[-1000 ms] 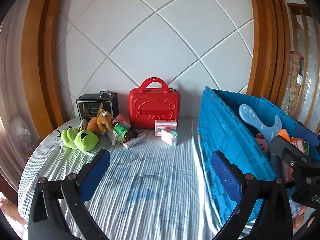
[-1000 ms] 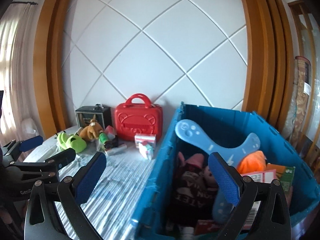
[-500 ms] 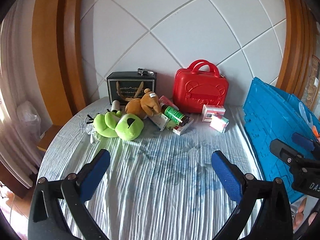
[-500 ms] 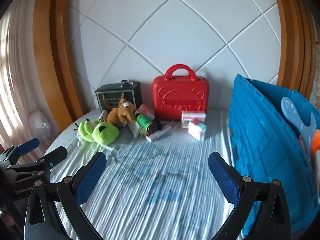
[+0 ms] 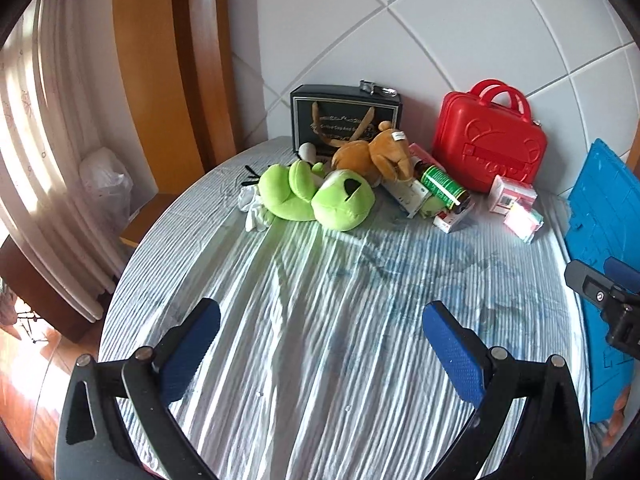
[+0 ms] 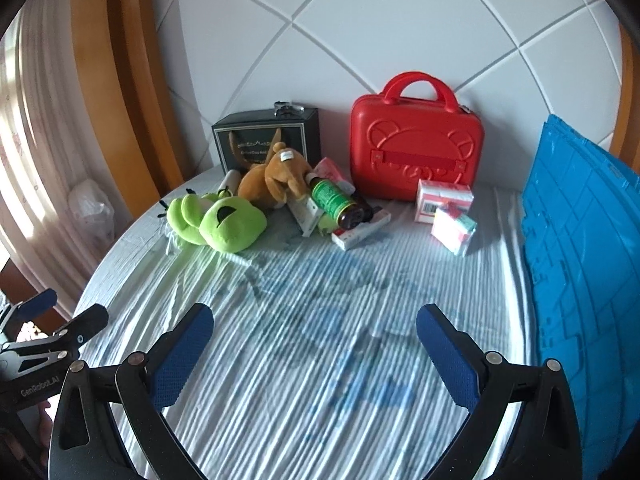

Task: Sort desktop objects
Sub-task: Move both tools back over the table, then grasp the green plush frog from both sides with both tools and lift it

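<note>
A pile lies at the far side of the striped tablecloth: a green plush toy (image 5: 316, 196) (image 6: 218, 220), a brown plush dog (image 5: 372, 154) (image 6: 276, 178), a green-labelled bottle (image 5: 442, 184) (image 6: 334, 200), small boxes (image 5: 514, 200) (image 6: 444, 204). A red case (image 5: 490, 144) (image 6: 416, 148) and a black box (image 5: 346, 116) (image 6: 266, 140) stand behind. My left gripper (image 5: 320, 338) is open and empty, well short of the pile. My right gripper (image 6: 314, 340) is open and empty too.
A blue crate (image 5: 604, 216) (image 6: 584, 240) stands at the right edge of the table. A white padded wall with wooden frames rises behind. The round table's left edge (image 5: 132, 248) drops to the floor beside curtains.
Both grippers swung left, away from the blue crate, so the pile now faces them. Both stayed open and empty.
</note>
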